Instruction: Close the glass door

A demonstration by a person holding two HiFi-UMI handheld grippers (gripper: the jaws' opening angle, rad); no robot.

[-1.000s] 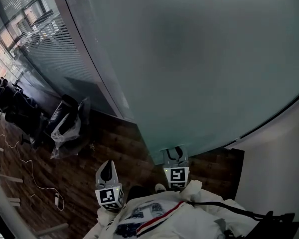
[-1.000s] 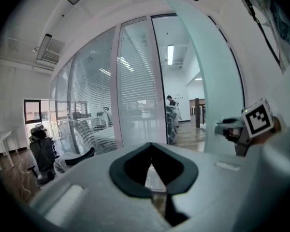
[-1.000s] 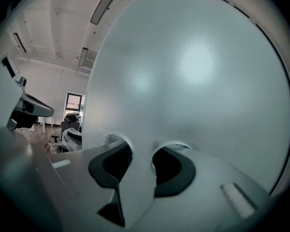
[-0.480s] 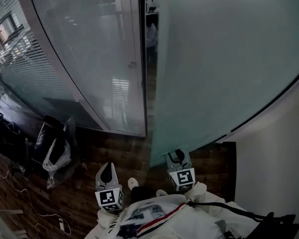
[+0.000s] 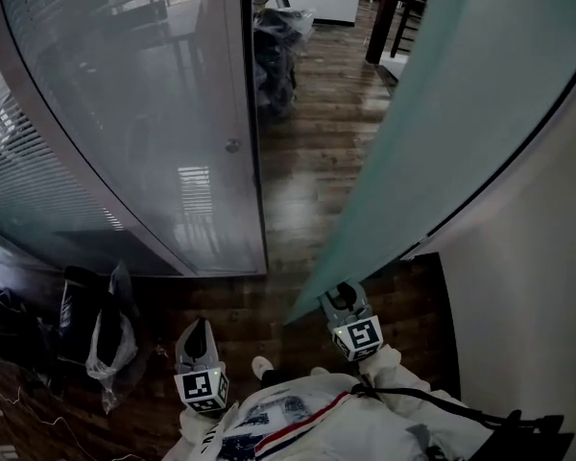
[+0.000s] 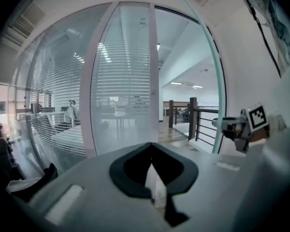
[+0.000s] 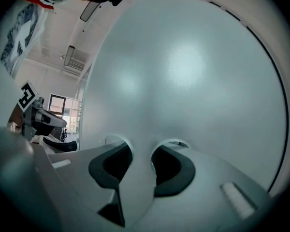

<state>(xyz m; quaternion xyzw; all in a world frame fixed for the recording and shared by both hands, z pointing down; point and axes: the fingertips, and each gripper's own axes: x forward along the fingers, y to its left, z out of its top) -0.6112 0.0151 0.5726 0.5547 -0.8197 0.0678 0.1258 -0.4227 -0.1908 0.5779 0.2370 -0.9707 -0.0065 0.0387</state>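
Note:
The frosted glass door runs from upper right down to its lower corner in the head view, and it fills the right gripper view. My right gripper sits at the door's free edge, and its jaws are shut on that edge, with a pale strip of door between the pads. My left gripper hangs free over the wooden floor to the left, shut and holding nothing. From the left gripper view, the right gripper shows at the door's edge.
A fixed glass panel with blinds and a small round knob stands left of the doorway. Wooden floor shows through the gap. Bags and dark chairs lie at lower left, a white wall is on the right, and a railing stands beyond.
The door filled the head view a second ago; now a wide gap shows between its edge and the fixed panel. The left gripper has shifted left and lower. The right gripper stays on the door's edge.

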